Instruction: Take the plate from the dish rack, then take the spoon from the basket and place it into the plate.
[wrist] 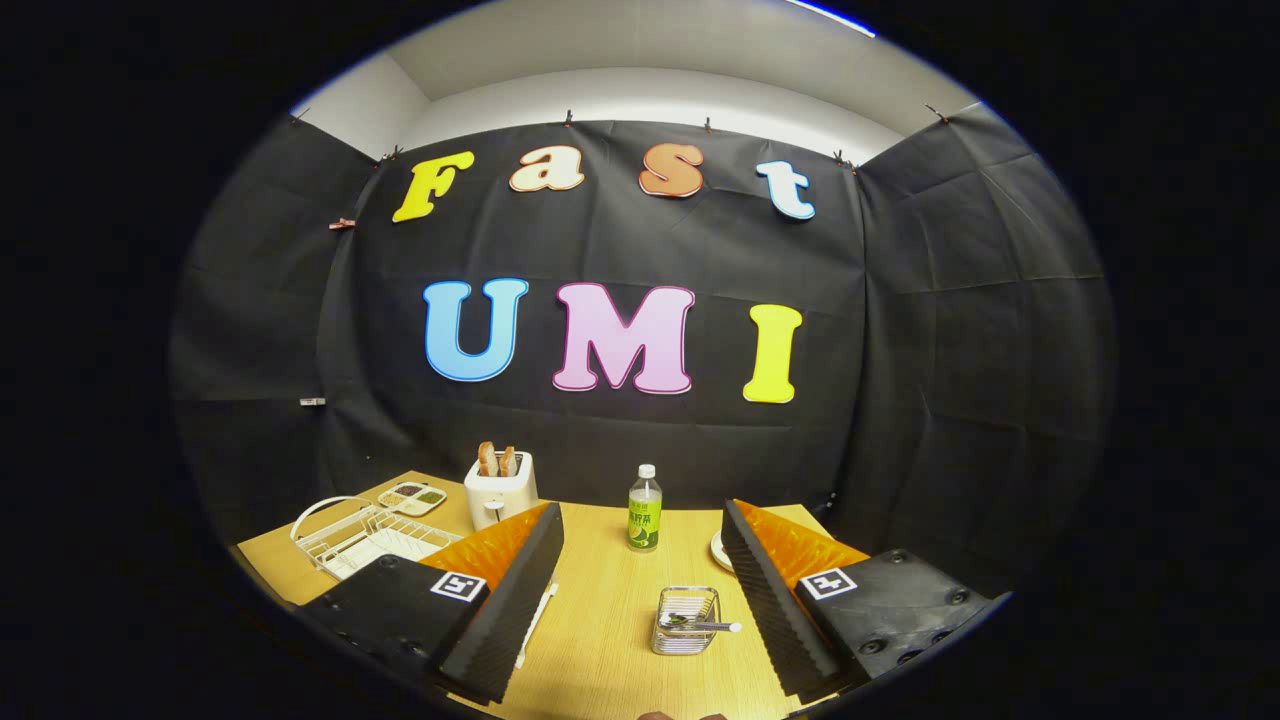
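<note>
Two jaws (640, 560) spread wide, spoon (697, 625) in basket (685, 620) between them.

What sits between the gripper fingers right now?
In the gripper view, the wire basket with the spoon sits on the table between the open gripper's fingers.

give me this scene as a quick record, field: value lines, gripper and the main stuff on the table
gripper: open, fingers spread wide, holding nothing
basket: small wire one, on the table between the fingers
spoon: lying in the basket, handle poking out toward the right finger
dish rack: white wire, beyond the left finger; no plate visible in it
plate: white edge showing just behind the right finger, mostly hidden
bottle: upright, beyond the basket
toaster: white, bread in its slots, beside the rack
table: light wood
</note>
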### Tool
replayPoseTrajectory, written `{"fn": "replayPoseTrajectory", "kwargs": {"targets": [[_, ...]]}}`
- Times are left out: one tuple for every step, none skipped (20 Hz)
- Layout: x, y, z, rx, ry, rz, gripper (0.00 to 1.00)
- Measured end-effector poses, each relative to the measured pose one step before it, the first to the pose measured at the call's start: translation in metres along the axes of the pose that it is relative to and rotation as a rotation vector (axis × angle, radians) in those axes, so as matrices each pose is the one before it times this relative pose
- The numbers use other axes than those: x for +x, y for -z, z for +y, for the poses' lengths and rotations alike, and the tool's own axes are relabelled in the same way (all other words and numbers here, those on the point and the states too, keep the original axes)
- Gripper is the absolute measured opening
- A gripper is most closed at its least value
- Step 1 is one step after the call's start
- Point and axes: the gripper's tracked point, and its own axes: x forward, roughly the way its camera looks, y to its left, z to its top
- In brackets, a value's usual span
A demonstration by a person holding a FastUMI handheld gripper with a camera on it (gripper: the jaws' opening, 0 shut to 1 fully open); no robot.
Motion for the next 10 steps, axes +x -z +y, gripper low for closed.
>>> {"fn": "replayPoseTrajectory", "kwargs": {"targets": [[0.00109, 0.00017, 0.00272, -0.00433, -0.00737, 0.00381, 0.98], [0.00057, 0.00063, 0.00219, -0.00566, -0.00425, 0.0063, 0.98], [0.00125, -0.00099, 0.00149, -0.00306, -0.00231, 0.00088, 0.98], [0.00166, -0.00171, 0.0012, 0.00059, 0.00023, -0.002, 0.98], [0.00121, -0.0005, 0.00237, 0.00263, -0.0006, 0.00121, 0.98], [0.00136, 0.00062, 0.00254, 0.00317, -0.00205, 0.00321, 0.98], [0.00101, 0.00077, 0.00182, 0.00388, 0.00009, 0.00572, 0.98], [0.00122, 0.00145, 0.00169, 0.00427, 0.00052, 0.00771, 0.98], [0.00062, 0.00021, 0.00207, 0.00262, -0.00156, 0.00449, 0.98], [0.00152, -0.00226, 0.00171, -0.00429, -0.00062, -0.00192, 0.98]]}}
